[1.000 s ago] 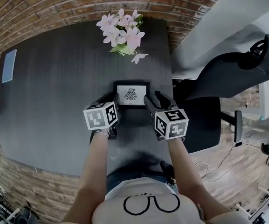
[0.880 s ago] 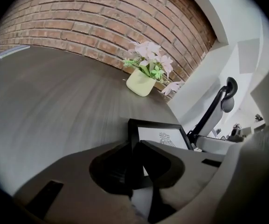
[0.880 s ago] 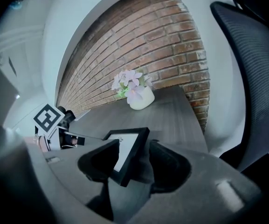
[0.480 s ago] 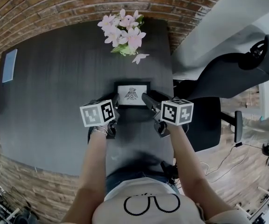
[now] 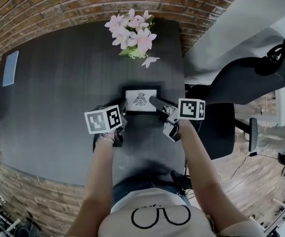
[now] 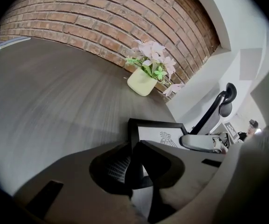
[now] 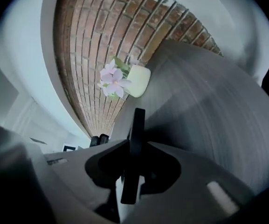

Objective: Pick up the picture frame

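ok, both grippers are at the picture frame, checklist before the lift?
1. Left gripper grip: ok, jaws shut on the picture frame at its left edge.
2. Right gripper grip: ok, jaws have just been closing, with the frame's right edge between them and the pads on it.
3. Balanced hold: ok, one gripper on each side edge, roughly level with each other.
4. Clear space around: ok, the flower pot stands apart, farther back on the table.
5. Frame's back and any stand: cannot tell, hidden.
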`<state>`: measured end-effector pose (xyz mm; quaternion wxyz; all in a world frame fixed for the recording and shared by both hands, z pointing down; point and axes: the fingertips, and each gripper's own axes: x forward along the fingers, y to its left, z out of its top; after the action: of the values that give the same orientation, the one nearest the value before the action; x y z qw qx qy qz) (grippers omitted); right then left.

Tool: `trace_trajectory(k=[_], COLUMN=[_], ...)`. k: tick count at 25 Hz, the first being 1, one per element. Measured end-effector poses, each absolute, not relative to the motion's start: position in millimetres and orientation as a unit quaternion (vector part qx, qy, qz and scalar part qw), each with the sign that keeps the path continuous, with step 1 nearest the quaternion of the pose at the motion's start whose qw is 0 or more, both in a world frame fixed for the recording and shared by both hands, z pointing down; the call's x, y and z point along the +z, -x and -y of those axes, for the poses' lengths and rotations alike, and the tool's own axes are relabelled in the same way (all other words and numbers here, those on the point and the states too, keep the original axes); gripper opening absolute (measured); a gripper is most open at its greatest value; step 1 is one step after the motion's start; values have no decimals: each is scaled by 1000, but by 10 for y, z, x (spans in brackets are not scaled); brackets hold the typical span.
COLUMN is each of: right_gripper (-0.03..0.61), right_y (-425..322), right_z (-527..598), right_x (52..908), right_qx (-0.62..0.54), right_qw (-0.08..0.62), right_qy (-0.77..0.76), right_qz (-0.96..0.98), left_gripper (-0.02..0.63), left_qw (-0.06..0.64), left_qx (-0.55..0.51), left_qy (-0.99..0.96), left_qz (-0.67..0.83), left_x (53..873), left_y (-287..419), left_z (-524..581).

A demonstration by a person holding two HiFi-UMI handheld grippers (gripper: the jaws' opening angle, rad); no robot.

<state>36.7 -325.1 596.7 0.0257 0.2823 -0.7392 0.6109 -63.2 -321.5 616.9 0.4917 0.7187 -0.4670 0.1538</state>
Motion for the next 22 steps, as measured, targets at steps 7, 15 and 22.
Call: trace_trajectory(k=[7, 15, 22], right_gripper=[31, 28, 28], right_y=[-296, -322, -335], right_z=[3186, 3171, 3166], right_x=[5974, 6017, 5994], right_qx=[639, 648, 653], right_qw=[8, -4, -15], right_qy=[-245, -255, -259], right_qz=[729, 718, 712], left_gripper=[69, 84, 201], left_qw=[496, 457, 417], left_qx=[151, 174, 172], left_qy=[-717, -724, -729], left_qz=[466, 486, 514], left_x=[6168, 6122, 5879], left_y=[630, 649, 778], left_z=[3227, 3234, 3290])
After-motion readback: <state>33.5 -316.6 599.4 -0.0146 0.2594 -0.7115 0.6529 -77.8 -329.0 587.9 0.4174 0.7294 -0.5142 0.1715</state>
